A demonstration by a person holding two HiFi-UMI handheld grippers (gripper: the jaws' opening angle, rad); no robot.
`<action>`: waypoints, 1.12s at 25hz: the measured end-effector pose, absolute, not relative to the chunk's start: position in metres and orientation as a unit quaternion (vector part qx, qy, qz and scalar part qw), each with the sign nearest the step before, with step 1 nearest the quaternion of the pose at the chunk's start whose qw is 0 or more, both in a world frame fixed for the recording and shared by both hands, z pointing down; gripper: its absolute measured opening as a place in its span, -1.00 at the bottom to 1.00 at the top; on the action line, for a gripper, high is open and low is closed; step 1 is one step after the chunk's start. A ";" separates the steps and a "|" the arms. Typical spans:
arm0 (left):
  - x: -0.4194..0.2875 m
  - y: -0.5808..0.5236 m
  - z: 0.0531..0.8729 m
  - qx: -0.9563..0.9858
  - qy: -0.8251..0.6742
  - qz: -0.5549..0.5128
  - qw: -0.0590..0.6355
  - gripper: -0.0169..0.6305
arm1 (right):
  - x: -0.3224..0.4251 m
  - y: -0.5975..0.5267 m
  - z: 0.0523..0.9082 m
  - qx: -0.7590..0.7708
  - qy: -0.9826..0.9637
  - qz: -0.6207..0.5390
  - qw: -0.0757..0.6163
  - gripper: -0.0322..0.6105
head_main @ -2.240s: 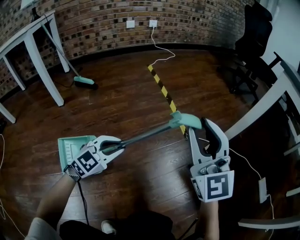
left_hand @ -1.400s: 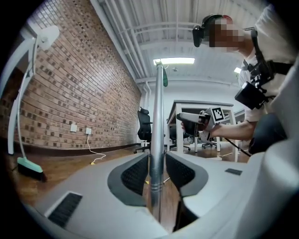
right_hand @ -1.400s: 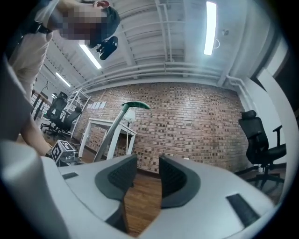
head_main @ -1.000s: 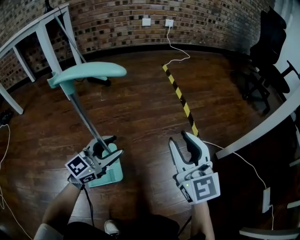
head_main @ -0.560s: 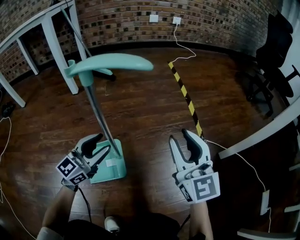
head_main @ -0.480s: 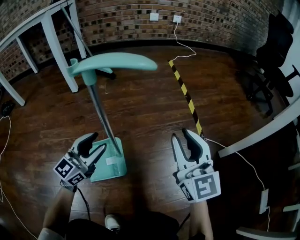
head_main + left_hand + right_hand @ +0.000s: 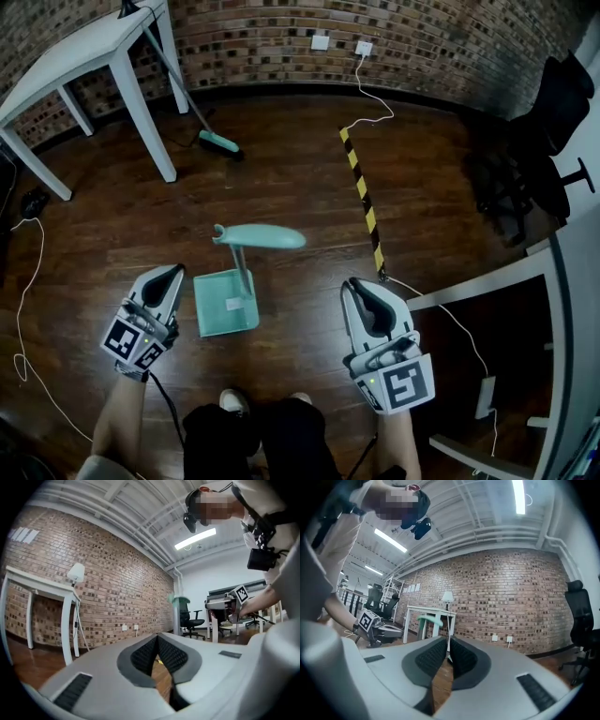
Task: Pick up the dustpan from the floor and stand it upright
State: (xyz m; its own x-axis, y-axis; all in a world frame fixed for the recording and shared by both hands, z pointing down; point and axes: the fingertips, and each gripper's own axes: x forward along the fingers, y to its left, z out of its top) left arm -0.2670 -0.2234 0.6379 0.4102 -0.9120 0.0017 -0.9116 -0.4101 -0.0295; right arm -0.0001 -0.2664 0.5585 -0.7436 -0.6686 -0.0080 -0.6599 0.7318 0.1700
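The dustpan [image 7: 228, 305] stands upright on the wooden floor [image 7: 281, 187], its pan flat on the boards and its green grip [image 7: 260, 235] at the top. It is between your two grippers, nearer to the left one, and neither touches it. Your left gripper [image 7: 167, 278] has its jaws pressed together with nothing in them. The jaws of your right gripper [image 7: 359, 289] are closing; only a narrow gap is between them, and it is empty. A broom [image 7: 217, 142] leans on the white table [image 7: 84, 47] farther away.
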 end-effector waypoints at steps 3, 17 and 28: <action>-0.259 -0.206 0.548 -0.847 0.530 -0.036 0.008 -0.96 | 0.010 -0.261 0.465 0.364 -0.927 -0.082 0.041 -0.81; -0.266 -0.154 0.105 -0.792 0.606 0.021 0.071 -0.96 | 0.030 -0.248 0.023 0.373 -0.919 -0.124 -0.038 -0.81; -0.259 -0.141 0.104 -0.782 0.615 -0.022 0.095 -0.96 | 0.023 -0.243 0.039 0.392 -0.914 -0.108 -0.021 -0.81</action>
State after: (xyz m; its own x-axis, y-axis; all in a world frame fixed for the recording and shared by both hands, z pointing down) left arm -0.2595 -0.1410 0.1044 0.2416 -0.9668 -0.0829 -0.9584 -0.2244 -0.1763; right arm 0.0234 -0.2426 0.0391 -0.6924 -0.7109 -0.1234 -0.7201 0.6701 0.1802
